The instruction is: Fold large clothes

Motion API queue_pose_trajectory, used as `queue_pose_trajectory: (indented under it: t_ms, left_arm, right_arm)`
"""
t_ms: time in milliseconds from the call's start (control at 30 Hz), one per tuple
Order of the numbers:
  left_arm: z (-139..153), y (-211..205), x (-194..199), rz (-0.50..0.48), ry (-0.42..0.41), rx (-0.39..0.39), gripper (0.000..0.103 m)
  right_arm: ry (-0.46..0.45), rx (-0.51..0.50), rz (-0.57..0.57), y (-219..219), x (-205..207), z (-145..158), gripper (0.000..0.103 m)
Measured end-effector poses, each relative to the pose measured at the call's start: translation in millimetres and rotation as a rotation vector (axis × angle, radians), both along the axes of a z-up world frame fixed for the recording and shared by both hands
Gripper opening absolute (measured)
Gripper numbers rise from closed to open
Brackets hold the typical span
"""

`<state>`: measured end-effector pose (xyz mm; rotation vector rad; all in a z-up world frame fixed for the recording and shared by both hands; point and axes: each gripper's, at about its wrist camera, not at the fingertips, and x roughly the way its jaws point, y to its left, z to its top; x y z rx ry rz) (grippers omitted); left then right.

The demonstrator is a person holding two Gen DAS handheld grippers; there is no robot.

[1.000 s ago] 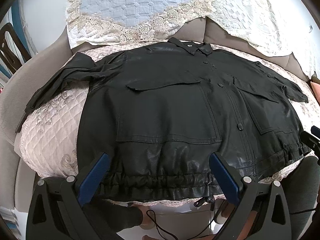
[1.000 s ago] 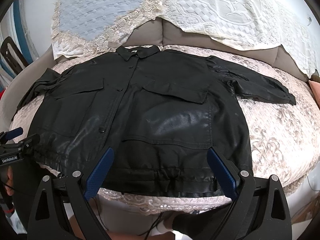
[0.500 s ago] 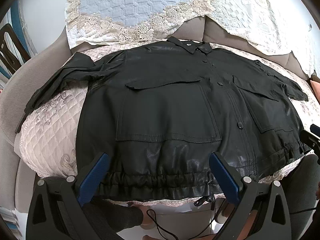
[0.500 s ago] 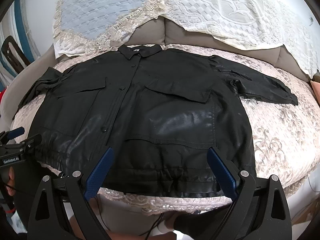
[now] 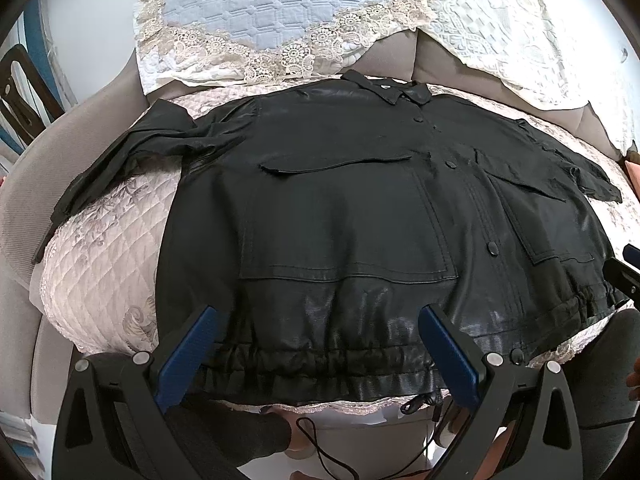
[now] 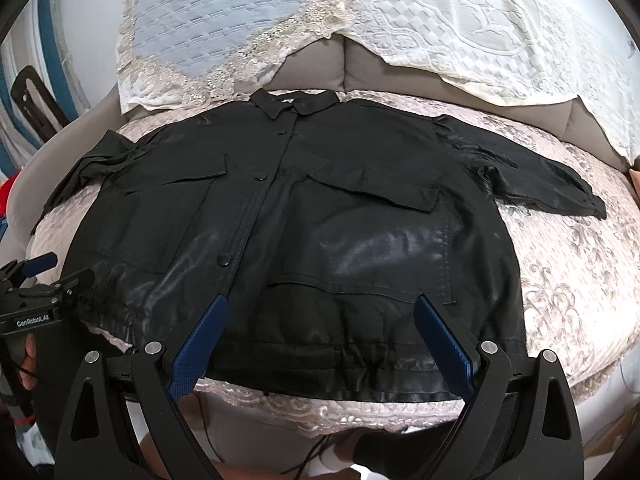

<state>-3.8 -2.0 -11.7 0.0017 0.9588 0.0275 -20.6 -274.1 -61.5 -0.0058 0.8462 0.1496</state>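
Your black glossy faux-leather jacket (image 5: 360, 216) lies flat, front up, buttoned, on the quilted beige sofa cover (image 5: 100, 248), collar away from you. Both the left gripper (image 5: 320, 344) and right gripper (image 6: 320, 332) hover with jaws spread, holding nothing. Expect heavy, slick, floppy cloth; pinch the gathered elastic hem (image 5: 320, 368) or the 2 sleeves.

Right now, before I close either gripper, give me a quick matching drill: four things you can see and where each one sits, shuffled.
Things:
1. jacket collar
2. gathered hem
3. blue quilted cover
4. left gripper

Places:
A. draped over the sofa back
B. far edge of the jacket, by the backrest
C. open, fingers either side of the hem
D. near edge of the seat

Pairs: 1-B, 2-D, 3-A, 4-C
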Motion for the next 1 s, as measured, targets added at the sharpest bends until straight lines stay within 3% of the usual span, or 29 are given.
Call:
queue_pose_trajectory:
  t_ms: [1000]
  left_arm:
    - [-4, 12, 19, 0.021, 0.020, -0.029, 0.102]
  right_arm:
    - [0.026, 0.019, 0.020, 11, 20, -4, 0.095]
